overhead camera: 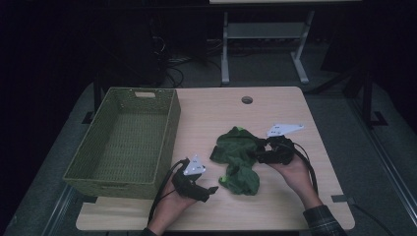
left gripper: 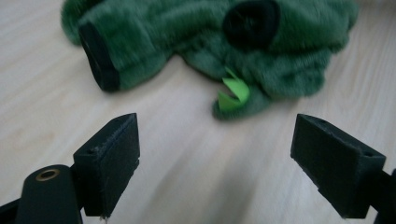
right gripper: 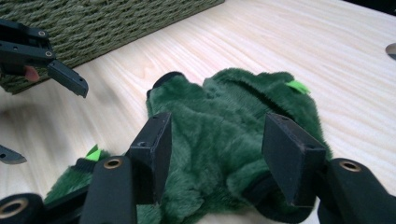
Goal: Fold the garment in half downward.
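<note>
Two tools flanking green plush garment (overhead camera: pixel 237 160) on desk (overhead camera: pixel 275 206); right tool (overhead camera: pixel 259 153) half-wide over its right edge, pads not pressing; left tool (overhead camera: pixel 212 189) wide, empty, just beside lower-left end; long axis slanting away; basket (overhead camera: pixel 123 142) left.

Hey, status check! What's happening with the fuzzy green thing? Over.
Left gripper open, short of it. Right gripper open over green plush garment, not pinching. Basket nearby; nothing between.
</note>
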`<state>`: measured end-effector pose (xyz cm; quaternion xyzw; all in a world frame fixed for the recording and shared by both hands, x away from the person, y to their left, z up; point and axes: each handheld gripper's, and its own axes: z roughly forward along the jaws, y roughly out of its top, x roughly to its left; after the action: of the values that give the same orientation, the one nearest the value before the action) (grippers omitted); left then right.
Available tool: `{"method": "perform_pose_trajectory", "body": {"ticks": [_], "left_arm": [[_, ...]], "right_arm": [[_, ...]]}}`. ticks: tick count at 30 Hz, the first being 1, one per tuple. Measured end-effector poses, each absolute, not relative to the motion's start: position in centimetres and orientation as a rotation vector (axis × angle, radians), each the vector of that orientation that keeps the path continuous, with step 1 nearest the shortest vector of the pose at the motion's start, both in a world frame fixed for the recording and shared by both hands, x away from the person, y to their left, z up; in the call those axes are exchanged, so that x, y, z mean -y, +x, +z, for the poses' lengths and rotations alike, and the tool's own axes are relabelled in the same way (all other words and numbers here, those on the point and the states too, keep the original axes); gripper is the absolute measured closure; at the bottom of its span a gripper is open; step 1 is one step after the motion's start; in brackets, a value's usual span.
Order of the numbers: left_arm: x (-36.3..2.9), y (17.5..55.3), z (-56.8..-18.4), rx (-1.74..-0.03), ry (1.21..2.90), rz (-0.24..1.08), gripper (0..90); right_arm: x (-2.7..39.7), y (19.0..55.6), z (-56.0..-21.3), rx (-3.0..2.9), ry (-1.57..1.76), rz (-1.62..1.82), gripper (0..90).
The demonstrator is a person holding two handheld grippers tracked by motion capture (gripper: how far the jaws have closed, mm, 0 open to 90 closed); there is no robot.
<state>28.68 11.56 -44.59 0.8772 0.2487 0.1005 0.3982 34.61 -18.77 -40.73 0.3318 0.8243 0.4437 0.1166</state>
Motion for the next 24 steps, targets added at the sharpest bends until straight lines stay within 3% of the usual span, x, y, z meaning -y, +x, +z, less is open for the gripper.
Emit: {"method": "perform_pose_trajectory", "body": {"ticks": [9, 15, 24], "left_arm": [[-10.5, 32.0, -42.9, -0.630, 2.207, 0.293, 24.5], [-9.9, 35.0, -41.6, -0.646, 2.184, 0.333, 35.7], [-8.9, 39.7, -41.7, -0.657, 2.195, 0.357, 49.3]], "right_arm": [[19.4, 36.8, -39.7, -2.363, 0.996, 1.297, 43.1], [19.6, 38.9, -39.7, -2.370, 1.023, 1.251, 44.5], [20.3, 41.5, -42.6, -2.397, 1.122, 1.199, 46.6]]}}
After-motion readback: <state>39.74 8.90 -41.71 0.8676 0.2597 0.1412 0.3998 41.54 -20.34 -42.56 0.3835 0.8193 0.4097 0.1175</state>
